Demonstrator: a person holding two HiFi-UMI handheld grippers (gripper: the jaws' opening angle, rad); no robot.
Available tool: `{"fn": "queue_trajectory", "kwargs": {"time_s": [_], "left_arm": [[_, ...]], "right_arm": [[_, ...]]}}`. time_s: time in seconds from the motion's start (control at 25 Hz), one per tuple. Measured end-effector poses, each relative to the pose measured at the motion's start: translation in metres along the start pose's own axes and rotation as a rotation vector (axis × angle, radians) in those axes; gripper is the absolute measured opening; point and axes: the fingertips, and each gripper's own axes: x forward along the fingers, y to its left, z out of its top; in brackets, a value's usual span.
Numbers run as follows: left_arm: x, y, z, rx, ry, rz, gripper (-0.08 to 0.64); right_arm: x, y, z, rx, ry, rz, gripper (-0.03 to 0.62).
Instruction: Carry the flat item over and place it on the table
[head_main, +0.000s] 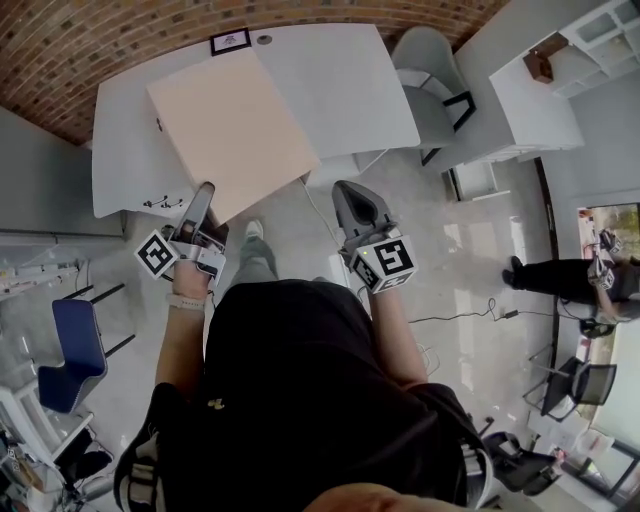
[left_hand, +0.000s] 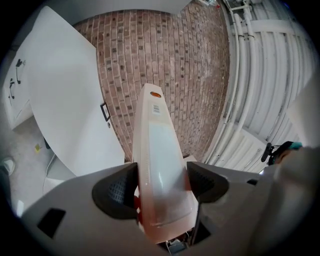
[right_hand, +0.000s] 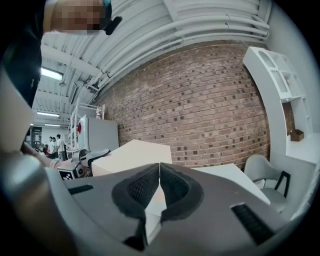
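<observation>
Over the near side of the white table, the flat tan board hangs in the air, pinched at one near corner only. Your left tongs are clamped on that corner. The left gripper view shows the board edge-on between the pads, running straight away from the jaws toward the brick wall. Your right tongs are pressed fully together with nothing between them. They sit just to the right of the board's other near corner, apart from it.

So the board lies ahead of both hands, its long axis pointing away from you and leaning a little to your left. Most of its area is already above the tabletop. How high it rides above the table, and whether it is quite level, you cannot tell from these views.

The set-down turns on your left hand, since it alone carries the board, and from one end. Judge that the far edge may sag or swing as you lower. Your right hand is near enough to steady the free near corner if needed.
</observation>
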Motion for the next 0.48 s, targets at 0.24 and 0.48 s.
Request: {"fn": "queue_trajectory", "kwargs": {"time_s": [0.24,0.48], "left_arm": [[0.026,0.034,0.042,-0.011,0.051,0.02,0.308],[0.058,0.079,0.09,-0.056,0.097,0.043,0.308]], "right_arm": [[0.058,-0.01,0.004,0.003,0.039,-0.027,0.012],[0.129,-0.018,0.004,-0.003,0.087,-0.048,0.012]]}}
